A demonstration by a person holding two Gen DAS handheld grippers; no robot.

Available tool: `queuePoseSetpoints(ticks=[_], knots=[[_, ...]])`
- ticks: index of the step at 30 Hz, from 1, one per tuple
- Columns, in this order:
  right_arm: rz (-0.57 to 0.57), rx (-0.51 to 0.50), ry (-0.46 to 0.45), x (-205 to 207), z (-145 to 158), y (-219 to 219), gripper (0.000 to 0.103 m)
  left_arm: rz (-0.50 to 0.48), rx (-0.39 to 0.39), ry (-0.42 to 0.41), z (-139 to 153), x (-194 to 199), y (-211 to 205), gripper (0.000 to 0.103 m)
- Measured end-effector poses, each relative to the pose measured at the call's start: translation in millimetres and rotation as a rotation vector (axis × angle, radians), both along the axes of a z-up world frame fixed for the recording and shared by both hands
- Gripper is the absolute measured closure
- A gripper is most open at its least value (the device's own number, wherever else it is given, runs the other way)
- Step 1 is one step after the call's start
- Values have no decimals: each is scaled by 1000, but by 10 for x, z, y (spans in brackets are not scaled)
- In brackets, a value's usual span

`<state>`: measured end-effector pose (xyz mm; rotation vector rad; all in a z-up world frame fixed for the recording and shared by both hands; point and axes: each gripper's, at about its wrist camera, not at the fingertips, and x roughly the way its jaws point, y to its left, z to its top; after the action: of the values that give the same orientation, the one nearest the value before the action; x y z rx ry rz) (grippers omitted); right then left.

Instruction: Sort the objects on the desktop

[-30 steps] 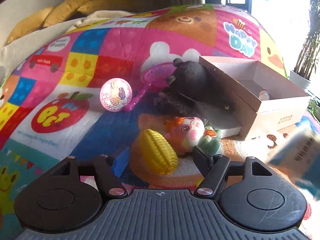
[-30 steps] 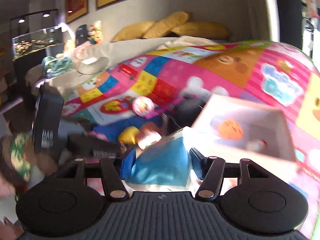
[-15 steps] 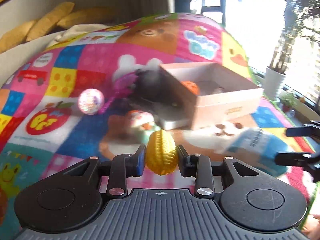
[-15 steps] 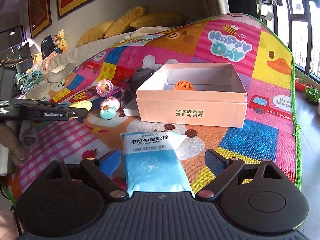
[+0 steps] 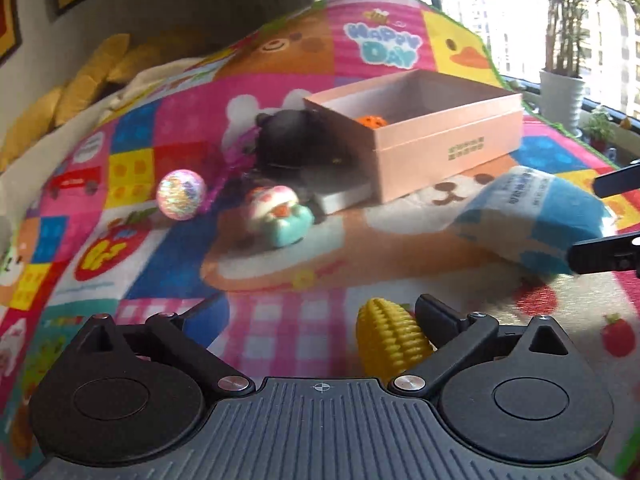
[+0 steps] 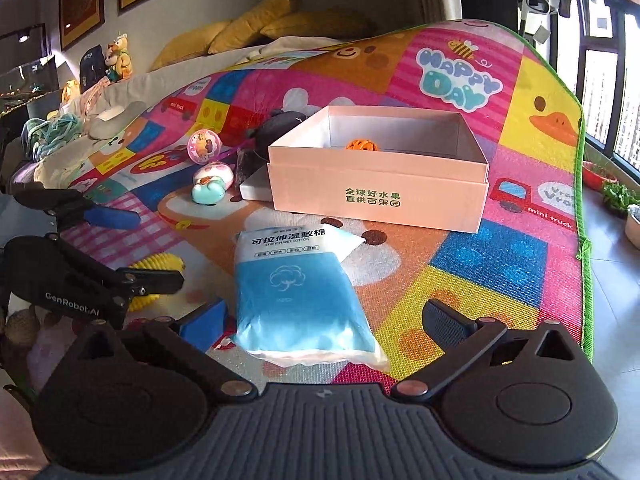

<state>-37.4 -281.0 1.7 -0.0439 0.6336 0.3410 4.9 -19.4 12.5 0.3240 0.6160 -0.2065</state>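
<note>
Both claws stand spread wide with nothing pinched: the left claw (image 5: 320, 312) has just been opening and the toy corn (image 5: 390, 338) lies loose on the mat against its right finger, while the right claw (image 6: 320, 316) has just been opening too, with the blue cotton-pad pack (image 6: 304, 292) flat on the mat between its fingers, free of the pads. Underneath everything is the patchwork play mat (image 6: 500, 264), and beyond the pack sits the pink box (image 6: 380, 196), open-topped, with 1 orange ball (image 6: 360, 145) inside. Left of the box lie a black plush (image 5: 286, 140), a squishy toy (image 5: 282, 214) and a glittery ball (image 5: 181, 194). The pack looks soft, light and slick-skinned, so it would probably sag; a grip across its narrow middle seems safest. The corn looks light, ribbed and rubbery, likely to roll, best taken across its fat middle.
</note>
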Motion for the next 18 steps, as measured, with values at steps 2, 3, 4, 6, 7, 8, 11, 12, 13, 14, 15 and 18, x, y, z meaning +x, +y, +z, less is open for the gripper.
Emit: queuePoseSetpoints(ticks=[2,3,4,6,7,8,11,12,13,14,15,18], knots=[[2,5,14,17,-27,16,0,38,3,16,4,45,104,0],[3,7,23,25,-46,28,0,47,-12,36,3,56,151,0],[5,8,36,33,-66,43,0,46,-35,59,-2,57,193,0],[11,13,69,49,-113,58,0,37,-97,102,-11,36,273,0],[11,16,81,53,-133,62,0,29,-130,125,-13,25,309,0],[10,12,73,37,-138,65,0,20,-156,139,-11,6,337,0],[4,15,83,44,-139,67,0,-19,-166,127,5,-89,329,0],[0,18,88,50,-136,67,0,-38,-165,127,14,-121,309,0],[2,15,95,57,-133,70,0,-61,-175,141,21,-143,295,0],[7,9,102,64,-128,73,0,-84,-192,165,25,-161,283,0],[15,-1,111,70,-121,81,0,-107,-210,199,24,-175,267,0],[41,-35,116,80,-121,108,0,-164,-238,226,33,-238,197,0]])
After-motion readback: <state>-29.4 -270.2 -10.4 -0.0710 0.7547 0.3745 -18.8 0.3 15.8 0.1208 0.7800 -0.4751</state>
